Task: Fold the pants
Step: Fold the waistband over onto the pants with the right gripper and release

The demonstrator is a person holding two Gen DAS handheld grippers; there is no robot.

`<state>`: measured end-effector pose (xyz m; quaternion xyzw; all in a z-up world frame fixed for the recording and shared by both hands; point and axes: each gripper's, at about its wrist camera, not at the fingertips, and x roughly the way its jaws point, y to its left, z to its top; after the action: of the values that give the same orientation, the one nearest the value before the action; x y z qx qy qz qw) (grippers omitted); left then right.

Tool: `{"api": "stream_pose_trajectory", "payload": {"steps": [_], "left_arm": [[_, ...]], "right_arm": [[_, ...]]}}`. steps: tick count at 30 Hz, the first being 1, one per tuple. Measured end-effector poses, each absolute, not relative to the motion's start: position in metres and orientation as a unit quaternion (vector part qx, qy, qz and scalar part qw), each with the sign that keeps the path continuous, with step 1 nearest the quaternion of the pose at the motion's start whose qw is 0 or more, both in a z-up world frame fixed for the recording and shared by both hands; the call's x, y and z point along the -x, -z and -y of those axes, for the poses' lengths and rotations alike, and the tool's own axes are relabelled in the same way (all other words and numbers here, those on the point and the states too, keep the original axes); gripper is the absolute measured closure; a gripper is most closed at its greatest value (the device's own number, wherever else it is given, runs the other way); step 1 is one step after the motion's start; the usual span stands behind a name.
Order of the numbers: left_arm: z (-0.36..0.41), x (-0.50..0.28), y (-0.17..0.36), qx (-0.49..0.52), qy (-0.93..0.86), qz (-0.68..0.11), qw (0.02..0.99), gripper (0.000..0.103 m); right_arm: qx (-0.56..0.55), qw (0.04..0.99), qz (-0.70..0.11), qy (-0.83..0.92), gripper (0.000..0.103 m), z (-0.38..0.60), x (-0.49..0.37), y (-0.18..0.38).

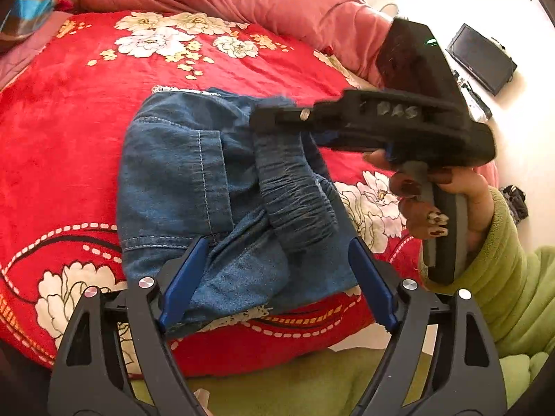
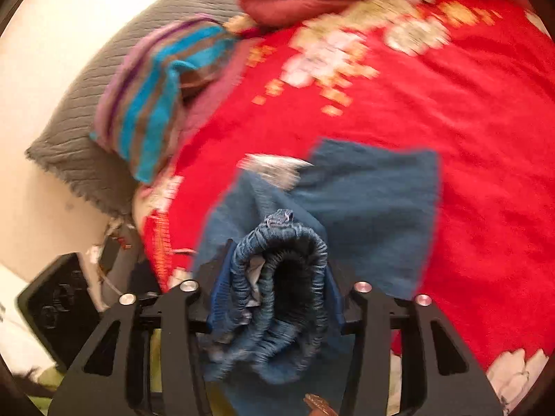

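A: Where's the garment?
B: Blue denim pants with a gathered elastic waistband (image 1: 208, 187), partly folded, centre of the left wrist view, on the red floral bedspread (image 1: 69, 131). The waistband end is lifted off the bed.

A: Fingers?
B: Right gripper (image 2: 277, 284) fingers pinch the bunched waistband, low centre in its view. Left gripper (image 1: 277, 277) fingers are spread, straddling the pants' near edge, holding nothing.

A: Handling?
B: Soft, limp, light-ish denim; it drapes and creases, not slippery. The thick elastic waistband gives the firmest hold, I'd say; hems and seams second.

A: Any writing?
B: Raised characters on the right gripper's black body, too blurred to read. No brand tag visible.
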<state>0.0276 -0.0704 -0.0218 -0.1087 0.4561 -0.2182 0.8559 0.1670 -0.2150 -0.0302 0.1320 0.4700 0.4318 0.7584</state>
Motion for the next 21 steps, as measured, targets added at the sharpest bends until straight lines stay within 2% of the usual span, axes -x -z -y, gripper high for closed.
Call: {"api": "stream_pose_trajectory", "payload": {"steps": [3,8,10,13,17,21], "left_arm": [[0.069,-0.026,0.022,0.112,0.219,-0.456,0.856,0.028],[0.073,-0.027,0.023,0.109,0.226,-0.455,0.854,0.028],[0.072,-0.026,0.022,0.105,0.224,-0.455,0.855,0.028],[0.068,-0.023,0.016,0.104,0.214,-0.448,0.862,0.025],[0.063,-0.021,0.008,0.104,0.198,-0.437,0.871,0.021],[0.055,-0.019,-0.001,0.105,0.175,-0.426,0.881,0.012]], "right_arm": [[-0.124,0.772,-0.451,-0.431,0.063,0.224,-0.166,0.025],[-0.103,0.786,-0.485,-0.370,0.062,0.237,-0.174,0.051],[-0.108,0.788,-0.483,-0.366,0.056,0.241,-0.172,0.053],[-0.107,0.798,-0.457,-0.378,0.038,0.247,-0.164,0.040],[-0.086,0.817,-0.423,-0.382,0.028,0.252,-0.152,0.018],[-0.060,0.837,-0.391,-0.379,0.018,0.259,-0.138,0.002]]}}
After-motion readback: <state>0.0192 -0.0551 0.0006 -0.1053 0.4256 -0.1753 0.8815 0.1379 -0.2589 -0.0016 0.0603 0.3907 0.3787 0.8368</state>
